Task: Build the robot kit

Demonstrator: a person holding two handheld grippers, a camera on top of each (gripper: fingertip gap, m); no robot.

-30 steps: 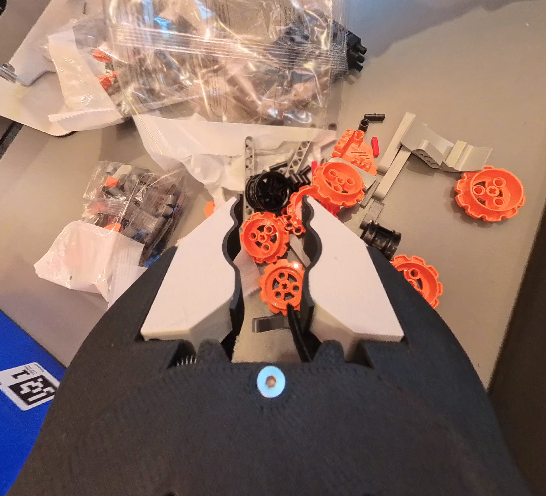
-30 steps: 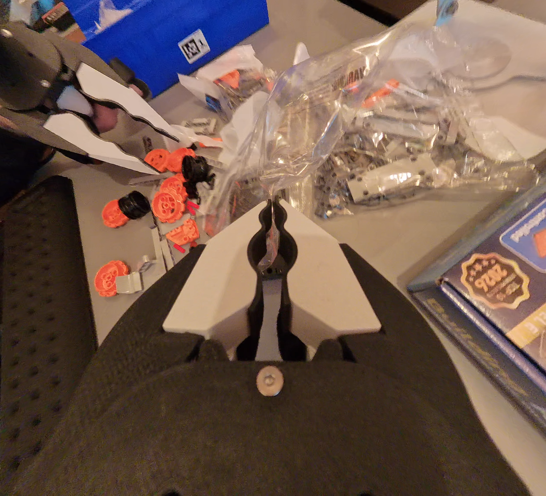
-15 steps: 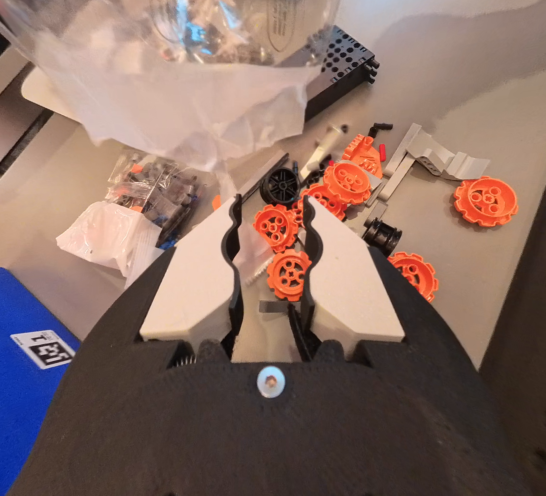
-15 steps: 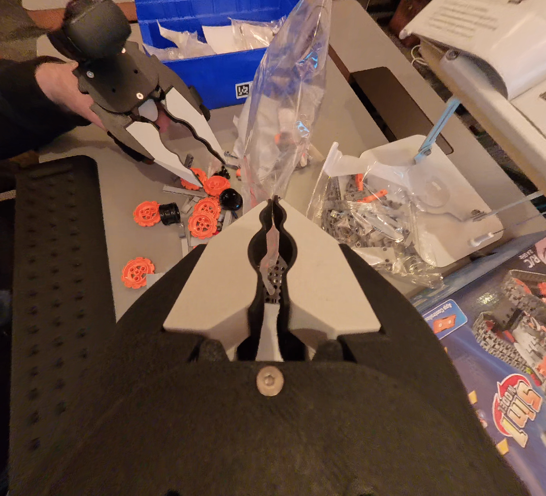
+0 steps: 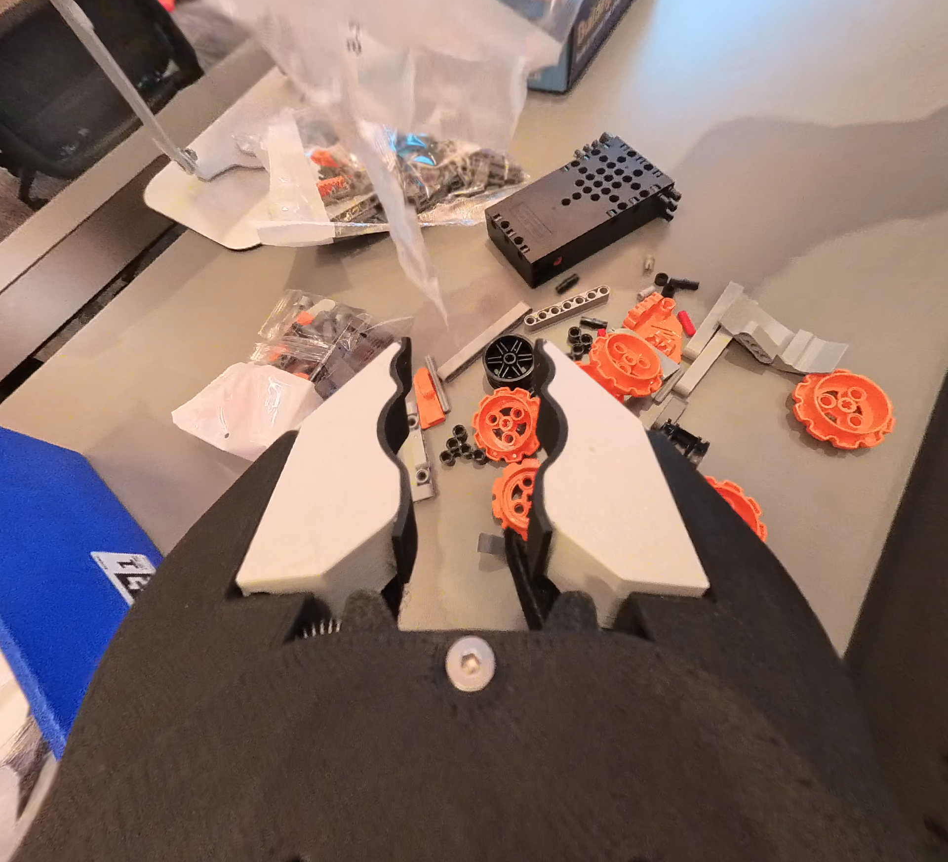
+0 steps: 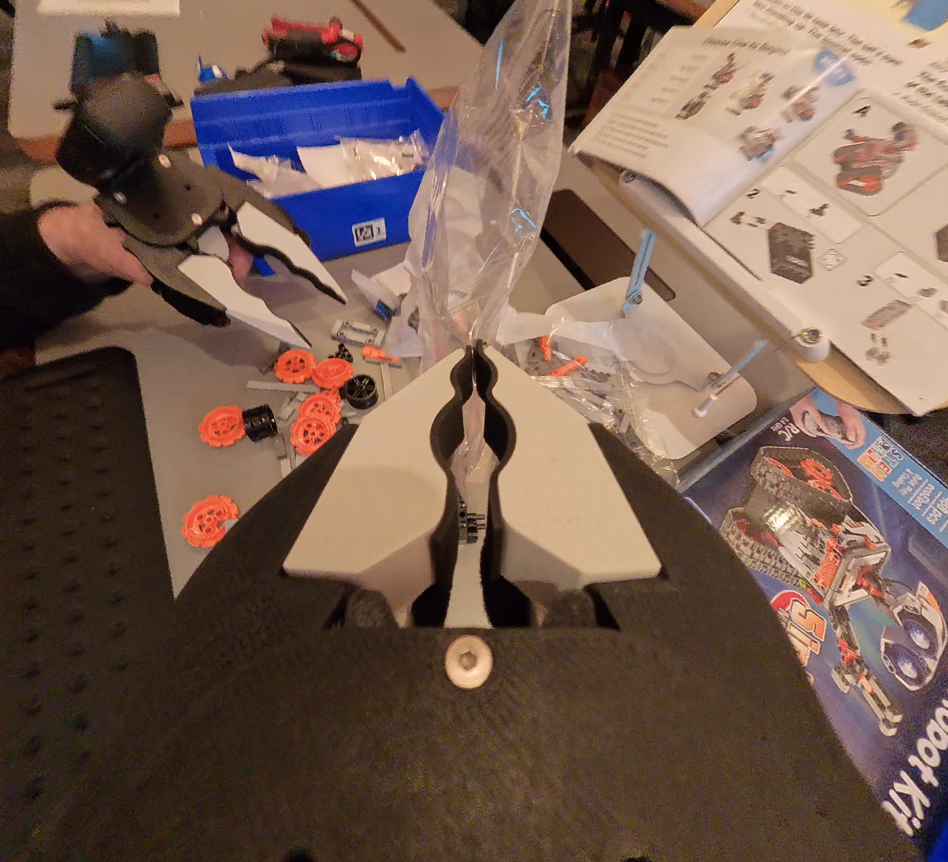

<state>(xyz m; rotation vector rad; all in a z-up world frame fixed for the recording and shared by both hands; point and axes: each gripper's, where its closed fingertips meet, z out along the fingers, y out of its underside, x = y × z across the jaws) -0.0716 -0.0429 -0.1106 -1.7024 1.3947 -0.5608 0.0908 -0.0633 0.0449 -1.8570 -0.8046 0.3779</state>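
My right gripper (image 6: 474, 350) is shut on the corner of a clear plastic bag (image 6: 492, 160) and holds it up above the table; the bag looks nearly empty. The same bag hangs blurred in the left wrist view (image 5: 395, 83). My left gripper (image 5: 472, 350) is open and empty, hovering over loose building parts: orange gear wheels (image 5: 505, 424), a black wheel hub (image 5: 508, 360) and grey beams (image 5: 567, 308). It also shows in the right wrist view (image 6: 323, 319), held by a hand above the orange wheels (image 6: 313, 406).
A black battery box (image 5: 579, 216) lies beyond the parts. Small bags of parts (image 5: 318, 344) lie left, another (image 5: 410, 180) on a white stand base. A blue bin (image 6: 318, 139) stands at the left. An open instruction booklet (image 6: 800, 155) and kit box (image 6: 841, 545) sit right. The gap from one gripper's tips to the other's is roughly 25 cm. The black wheel hub (image 5: 508, 360) lies some 7 cm from my left tips, 25 cm from my right tips. My right wrist view (image 6: 359, 383) looks at it from another angle.
My right gripper has lifted the clear bag well up off the table, uncovering the black battery box and more loose parts. My left gripper has stayed open and risen a little.
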